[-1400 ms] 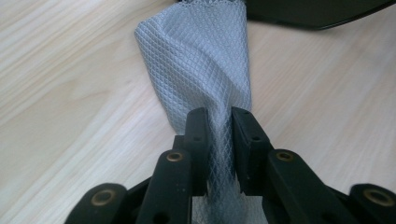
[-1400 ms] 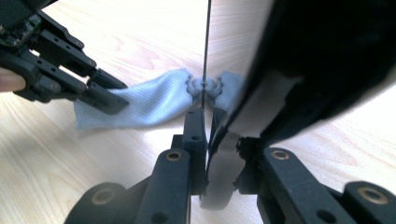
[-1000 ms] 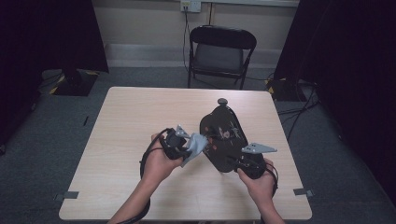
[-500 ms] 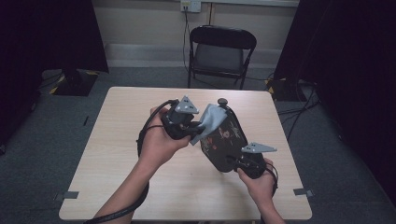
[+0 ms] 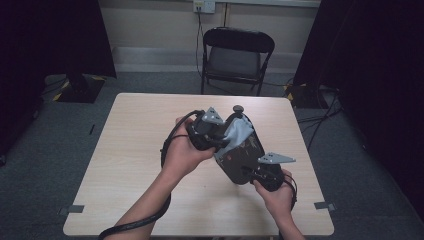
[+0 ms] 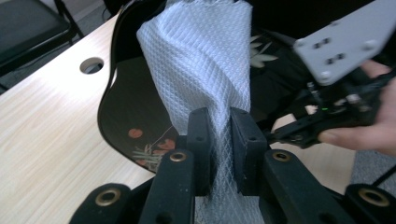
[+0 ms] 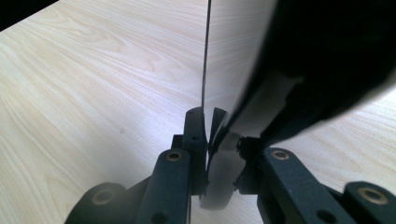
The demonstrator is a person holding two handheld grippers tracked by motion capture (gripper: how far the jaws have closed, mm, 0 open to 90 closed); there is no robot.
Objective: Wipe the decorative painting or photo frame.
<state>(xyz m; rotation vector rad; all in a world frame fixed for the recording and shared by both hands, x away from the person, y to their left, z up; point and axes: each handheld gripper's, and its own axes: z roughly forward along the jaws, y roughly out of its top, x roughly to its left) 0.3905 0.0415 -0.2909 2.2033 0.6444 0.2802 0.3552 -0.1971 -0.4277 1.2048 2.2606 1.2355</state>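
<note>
The tray (image 5: 240, 155) stands tilted over the table's (image 5: 130, 150) right half, nearer the far edge than the near one. The cloth (image 5: 235, 132) lies on its upper part. Behind the far edge stands a chair (image 5: 235, 55).

Glossy black lacquered-looking tray (image 6: 126, 116), smooth, with painted flowers; white waffle-weave cloth (image 6: 205, 60); pale matt wood-grain tabletop (image 7: 93, 79); matt black, probably plastic, jaws.
</note>
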